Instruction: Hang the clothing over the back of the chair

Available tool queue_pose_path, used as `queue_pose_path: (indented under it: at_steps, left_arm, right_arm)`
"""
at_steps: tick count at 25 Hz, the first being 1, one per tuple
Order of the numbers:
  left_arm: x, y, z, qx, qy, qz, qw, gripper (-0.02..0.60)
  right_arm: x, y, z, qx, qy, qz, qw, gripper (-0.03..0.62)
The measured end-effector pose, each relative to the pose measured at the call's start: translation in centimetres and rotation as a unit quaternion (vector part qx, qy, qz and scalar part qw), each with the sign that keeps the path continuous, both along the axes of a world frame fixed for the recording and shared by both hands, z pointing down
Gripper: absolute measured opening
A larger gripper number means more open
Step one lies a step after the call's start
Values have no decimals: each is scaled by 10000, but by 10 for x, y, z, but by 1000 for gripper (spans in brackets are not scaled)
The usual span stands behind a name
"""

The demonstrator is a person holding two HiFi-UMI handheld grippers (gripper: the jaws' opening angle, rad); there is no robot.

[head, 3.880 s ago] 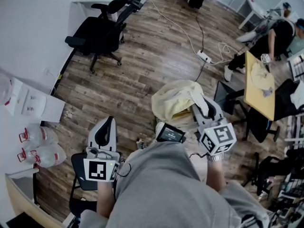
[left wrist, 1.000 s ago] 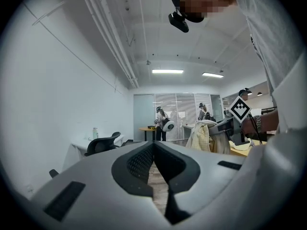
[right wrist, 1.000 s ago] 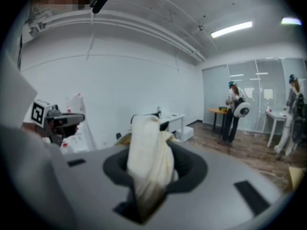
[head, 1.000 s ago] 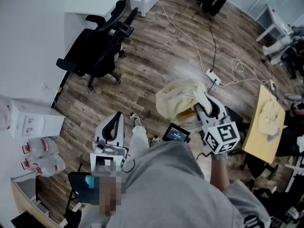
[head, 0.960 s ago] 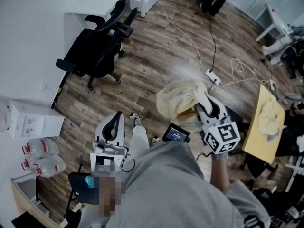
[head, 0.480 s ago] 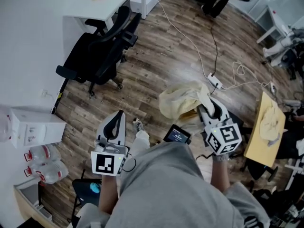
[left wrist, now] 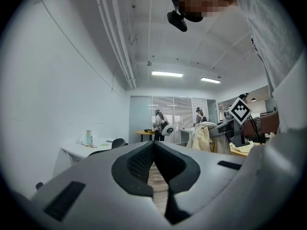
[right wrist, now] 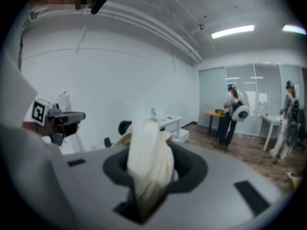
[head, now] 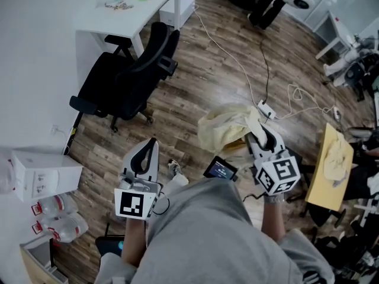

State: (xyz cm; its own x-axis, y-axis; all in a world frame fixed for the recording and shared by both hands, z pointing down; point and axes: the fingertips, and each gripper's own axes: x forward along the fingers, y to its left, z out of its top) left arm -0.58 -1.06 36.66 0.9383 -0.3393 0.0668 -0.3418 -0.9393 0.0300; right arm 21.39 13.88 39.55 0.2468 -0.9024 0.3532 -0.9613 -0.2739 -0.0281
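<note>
Cream clothing (head: 220, 126) hangs pinched between the right gripper's (head: 259, 134) clamped jaws; the left gripper (head: 149, 145) is closed on nothing.

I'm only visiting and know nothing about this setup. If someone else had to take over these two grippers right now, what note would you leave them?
Left gripper: fingers shut, nothing between them.
Right gripper: shut on the pale yellow garment, which hangs bunched from it above the wood floor.
Black office chair: beside the white desk, well apart from the garment, nothing on its back.
Done: garment picked up and held.
Left: bring it to the chair and drape it over the back. The free left gripper could probably help spread it.
</note>
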Motion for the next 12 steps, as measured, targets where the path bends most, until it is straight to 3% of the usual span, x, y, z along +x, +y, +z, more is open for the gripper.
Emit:
queue_pose_path:
  at_steps: [12]
  left_arm:
    - [-4,-57,-4,107,185,151,9997,25]
  right_arm:
    - [-3,-56,-9,106,205,130,9996,140]
